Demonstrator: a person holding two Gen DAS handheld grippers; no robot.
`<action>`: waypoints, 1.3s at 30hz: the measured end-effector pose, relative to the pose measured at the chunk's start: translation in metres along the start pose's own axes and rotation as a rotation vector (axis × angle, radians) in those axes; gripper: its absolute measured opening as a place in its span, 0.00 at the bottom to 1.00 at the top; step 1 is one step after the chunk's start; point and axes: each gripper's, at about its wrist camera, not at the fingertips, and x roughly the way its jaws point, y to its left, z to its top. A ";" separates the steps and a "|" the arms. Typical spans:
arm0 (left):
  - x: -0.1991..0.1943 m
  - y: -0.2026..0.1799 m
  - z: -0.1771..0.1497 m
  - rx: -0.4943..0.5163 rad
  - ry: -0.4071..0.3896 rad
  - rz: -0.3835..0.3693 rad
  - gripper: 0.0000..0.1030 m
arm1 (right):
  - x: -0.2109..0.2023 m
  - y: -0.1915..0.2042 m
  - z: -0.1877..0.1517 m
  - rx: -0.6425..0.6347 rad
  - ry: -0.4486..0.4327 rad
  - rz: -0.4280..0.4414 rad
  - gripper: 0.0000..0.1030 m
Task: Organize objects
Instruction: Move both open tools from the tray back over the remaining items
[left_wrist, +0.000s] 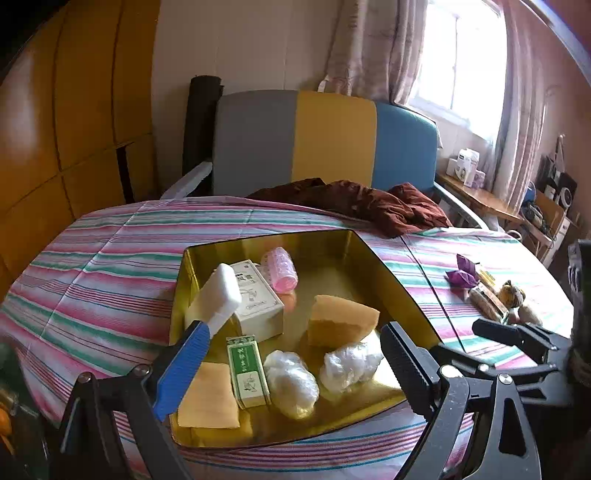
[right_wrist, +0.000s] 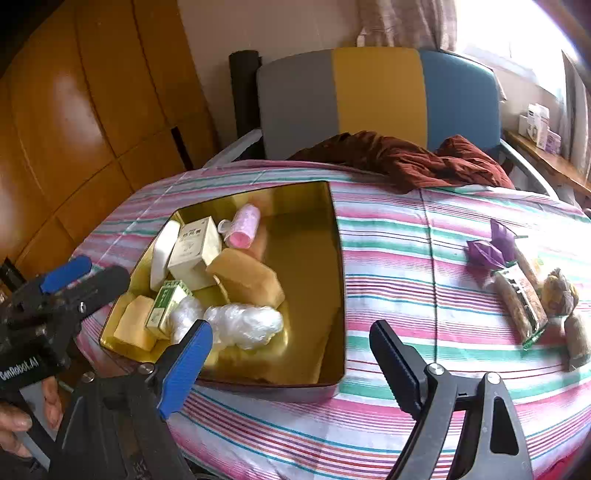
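Observation:
A gold tin tray sits on the striped table. It holds a white block, a cream box, a pink hair roller, an orange sponge, a green box, two plastic-wrapped bundles and a yellow pad. My left gripper is open and empty over the tray's near side. My right gripper is open and empty over the tray's near right corner. A purple paper flower, wrapped sticks and a small plush toy lie at the right.
A dark red cloth is bunched at the table's far edge, in front of a grey, yellow and blue chair. Wooden cabinets stand at the left. A side shelf with boxes is by the window.

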 end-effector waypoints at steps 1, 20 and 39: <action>0.001 -0.002 0.000 0.004 0.005 -0.005 0.92 | 0.000 -0.001 0.000 0.003 -0.002 -0.002 0.88; 0.000 -0.037 -0.002 0.093 0.022 -0.057 0.92 | -0.009 -0.052 -0.001 0.102 -0.012 -0.114 1.00; 0.009 -0.083 0.002 0.218 0.038 -0.124 0.94 | -0.036 -0.117 0.009 0.168 0.004 -0.254 1.00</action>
